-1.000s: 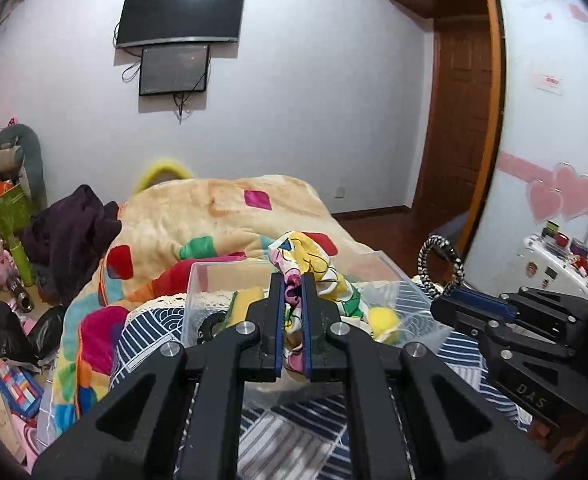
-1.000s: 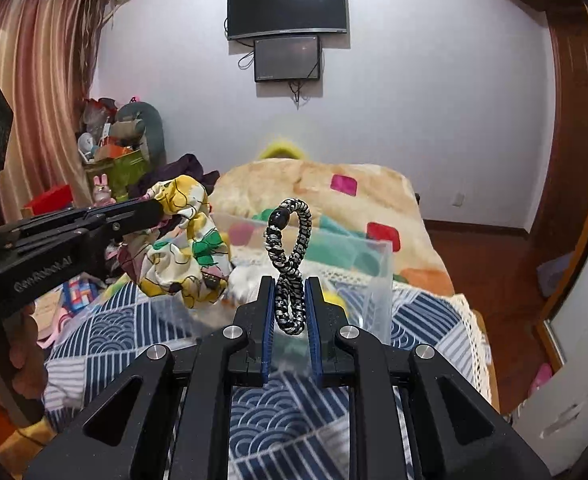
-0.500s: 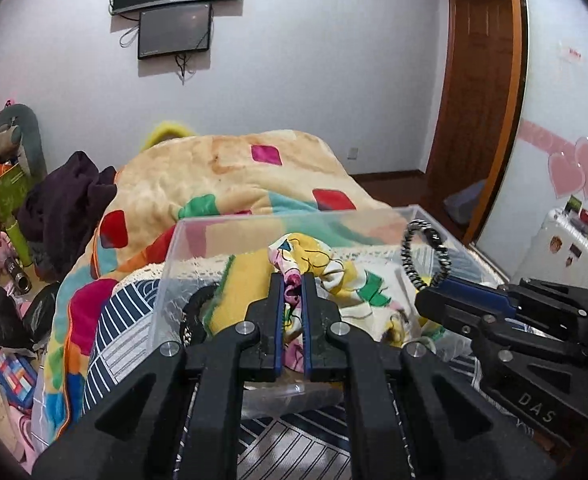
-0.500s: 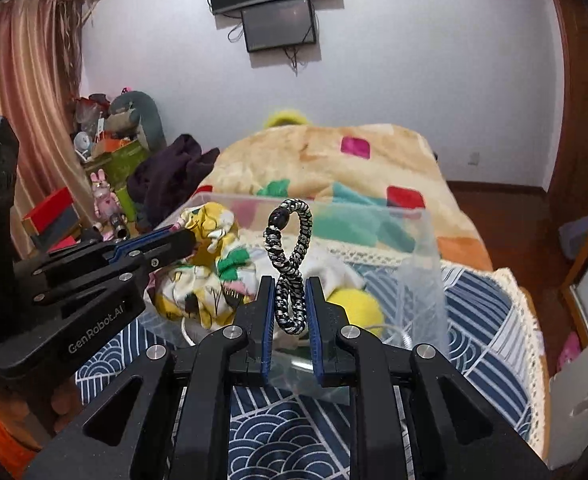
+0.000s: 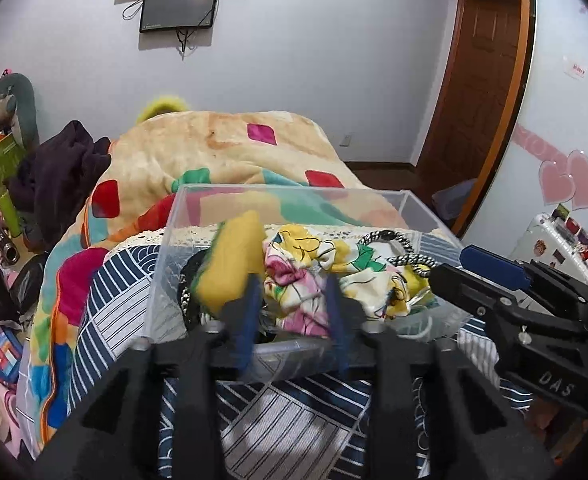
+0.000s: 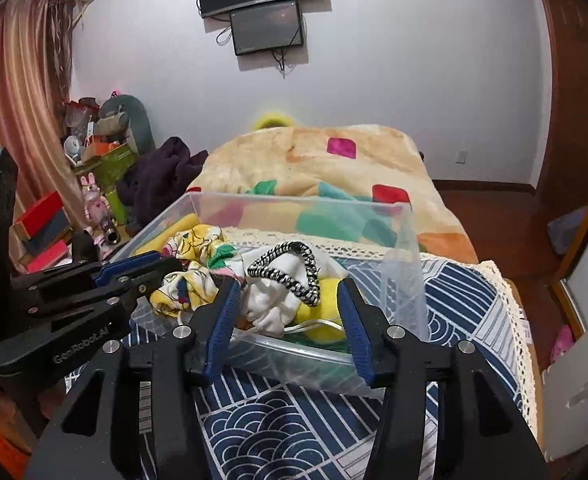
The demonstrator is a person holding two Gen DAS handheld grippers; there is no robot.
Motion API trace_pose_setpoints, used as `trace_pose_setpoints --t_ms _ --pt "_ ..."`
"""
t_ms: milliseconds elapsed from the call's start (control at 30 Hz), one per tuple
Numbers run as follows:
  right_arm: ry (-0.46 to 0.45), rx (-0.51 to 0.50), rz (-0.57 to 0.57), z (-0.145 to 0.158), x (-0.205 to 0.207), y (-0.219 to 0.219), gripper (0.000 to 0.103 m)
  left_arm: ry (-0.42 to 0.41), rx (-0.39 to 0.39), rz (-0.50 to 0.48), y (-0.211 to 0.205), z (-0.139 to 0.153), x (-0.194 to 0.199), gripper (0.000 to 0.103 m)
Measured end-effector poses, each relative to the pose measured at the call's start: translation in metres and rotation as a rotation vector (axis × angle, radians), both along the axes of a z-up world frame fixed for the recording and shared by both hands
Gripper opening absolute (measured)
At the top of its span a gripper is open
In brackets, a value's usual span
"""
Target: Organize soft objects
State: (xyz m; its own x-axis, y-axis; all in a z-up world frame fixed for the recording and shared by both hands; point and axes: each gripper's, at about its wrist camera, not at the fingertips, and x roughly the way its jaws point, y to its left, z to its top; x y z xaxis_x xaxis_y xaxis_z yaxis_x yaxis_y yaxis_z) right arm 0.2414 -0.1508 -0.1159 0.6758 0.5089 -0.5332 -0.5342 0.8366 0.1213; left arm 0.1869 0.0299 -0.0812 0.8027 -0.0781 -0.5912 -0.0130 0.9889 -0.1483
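Both grippers gape wide and empty: the left gripper [image 5: 292, 312] just behind the printed cloth [image 5: 313, 276], the right gripper [image 6: 290, 316] just behind the braided cord [image 6: 290, 272], both lying in the clear bin [image 6: 409, 264]. Withdrawing carelessly, a finger could snag the cord's loop and drag it out.

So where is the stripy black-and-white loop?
In the clear box, the braided loop lies on the white cloth, right of the floral cloth.
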Motion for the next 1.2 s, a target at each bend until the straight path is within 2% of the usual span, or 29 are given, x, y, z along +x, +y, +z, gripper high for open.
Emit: trace_pose_setpoints --t_ms 33,300,500,633,733,800,867,933,967,1033,1100,1167,1200 --pt "-0.002 0.003 -0.001 0.001 0.000 -0.001 0.047 -0.008 0.000 0.002 0.001 0.003 -0.003 0.046" --pt "-0.058 0.049 -0.017 0.025 -0.013 -0.019 0.047 -0.097 0.009 -0.030 0.001 0.039 -0.033 0.047" --pt "-0.149 0.076 -0.026 0.053 -0.035 -0.029 0.047 -0.217 0.065 -0.047 -0.012 0.074 -0.070 0.047" --pt "-0.222 0.100 -0.024 0.072 -0.054 -0.035 0.049 -0.273 0.051 -0.063 -0.014 0.093 -0.091 0.055" --pt "-0.276 0.122 -0.023 0.084 -0.068 -0.039 0.059 -0.319 0.066 -0.055 -0.016 0.104 -0.105 0.062" --pt "-0.309 0.127 -0.026 0.089 -0.077 -0.039 0.060 -0.343 0.077 -0.049 -0.018 0.110 -0.113 0.067" --pt "-0.334 0.138 -0.026 0.095 -0.084 -0.039 0.071 -0.362 0.081 -0.047 -0.018 0.114 -0.120 0.072" --pt "-0.355 0.149 -0.039 0.098 -0.090 -0.040 0.083 -0.379 0.086 -0.042 -0.018 0.117 -0.125 0.080" --pt "-0.367 0.155 -0.045 0.099 -0.092 -0.041 0.085 -0.389 0.090 -0.036 -0.017 0.119 -0.128 0.083" --pt "-0.381 0.161 -0.054 0.101 -0.095 -0.042 0.086 -0.405 0.096 -0.028 -0.017 0.120 -0.133 0.095" --pt "-0.381 0.166 -0.058 0.100 -0.095 -0.043 0.091 -0.415 0.093 -0.023 -0.016 0.122 -0.137 0.098" --pt "-0.378 0.176 -0.067 0.099 -0.095 -0.043 0.102 -0.414 0.083 -0.028 -0.014 0.122 -0.138 0.100" --pt "-0.380 0.181 -0.071 0.099 -0.095 -0.043 0.103 -0.413 0.080 -0.026 -0.013 0.122 -0.139 0.102"
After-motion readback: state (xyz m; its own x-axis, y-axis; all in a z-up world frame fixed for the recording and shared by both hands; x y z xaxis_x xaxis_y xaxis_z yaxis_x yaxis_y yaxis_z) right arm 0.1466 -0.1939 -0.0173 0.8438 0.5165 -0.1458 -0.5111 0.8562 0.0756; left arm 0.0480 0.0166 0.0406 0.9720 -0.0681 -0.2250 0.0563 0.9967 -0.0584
